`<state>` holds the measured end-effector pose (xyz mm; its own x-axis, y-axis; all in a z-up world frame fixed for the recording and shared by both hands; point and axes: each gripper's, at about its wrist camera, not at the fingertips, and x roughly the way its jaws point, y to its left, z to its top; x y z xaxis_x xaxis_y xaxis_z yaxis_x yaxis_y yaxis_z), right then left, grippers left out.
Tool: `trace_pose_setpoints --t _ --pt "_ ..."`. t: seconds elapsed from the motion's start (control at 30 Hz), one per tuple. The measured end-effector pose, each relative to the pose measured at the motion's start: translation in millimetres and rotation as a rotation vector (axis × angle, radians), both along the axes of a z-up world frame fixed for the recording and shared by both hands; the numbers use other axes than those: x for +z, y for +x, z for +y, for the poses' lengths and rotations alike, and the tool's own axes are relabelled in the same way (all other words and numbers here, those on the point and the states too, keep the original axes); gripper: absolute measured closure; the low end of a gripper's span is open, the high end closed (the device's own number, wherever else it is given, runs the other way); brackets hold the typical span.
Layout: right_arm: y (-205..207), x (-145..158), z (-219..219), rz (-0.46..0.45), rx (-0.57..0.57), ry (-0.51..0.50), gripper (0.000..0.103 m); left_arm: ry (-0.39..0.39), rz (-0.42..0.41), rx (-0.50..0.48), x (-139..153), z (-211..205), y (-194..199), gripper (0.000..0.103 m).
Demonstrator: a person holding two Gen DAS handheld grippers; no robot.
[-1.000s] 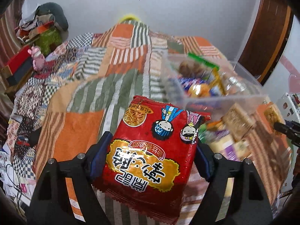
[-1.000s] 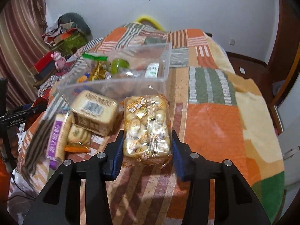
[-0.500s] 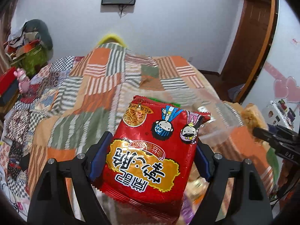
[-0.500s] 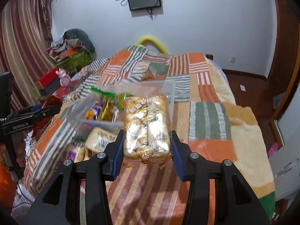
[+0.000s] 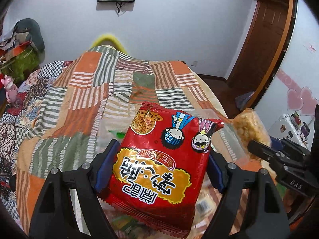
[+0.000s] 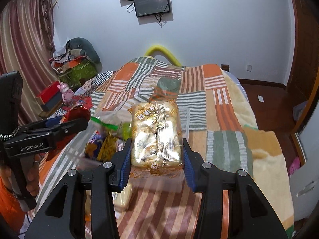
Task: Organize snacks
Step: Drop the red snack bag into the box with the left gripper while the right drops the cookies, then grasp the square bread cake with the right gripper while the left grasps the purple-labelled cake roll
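My left gripper (image 5: 159, 161) is shut on a red noodle-snack packet (image 5: 159, 159) with cartoon faces and holds it high above the bed. My right gripper (image 6: 157, 159) is shut on a clear pack of golden pastries (image 6: 156, 137), also lifted; that pack shows at the right of the left wrist view (image 5: 249, 127). Below both, a clear plastic bin (image 6: 79, 151) holds several snacks, mostly hidden behind the held packets. The left gripper also shows at the left of the right wrist view (image 6: 59, 129).
A patchwork quilt (image 5: 79, 103) of orange, green and striped squares covers the bed. More loose snacks (image 6: 121, 197) lie on the quilt beside the bin. Clutter and a pink toy (image 6: 65, 91) sit to the left. A wooden door (image 5: 265, 39) stands at the right.
Both grippers have risen with their packets. The bin and loose snacks have dropped low in both views, and the wall screen has come into sight.
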<state>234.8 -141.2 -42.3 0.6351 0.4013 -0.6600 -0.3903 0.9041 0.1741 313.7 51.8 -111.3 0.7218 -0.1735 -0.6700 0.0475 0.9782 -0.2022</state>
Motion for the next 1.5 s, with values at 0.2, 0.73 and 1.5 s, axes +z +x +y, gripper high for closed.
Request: trace_pose_setpoints --t 0.2,0.73,1.5 --pt "22.2 -9.9 10.2 0.012 0.006 -0.028 0.061 0.033 0.01 -0.012 -6.9 -15.1 26.1 0.023" --pt "48.6 -37.6 19.1 0.085 0.051 -0.111 0.061 0.094 0.071 -0.032 -29.0 -40.0 60.2 0.015" --pt "-7.7 2.0 6.9 0.037 0.103 -0.052 0.051 0.127 -0.001 0.012 16.4 11.8 -37.8 0.008"
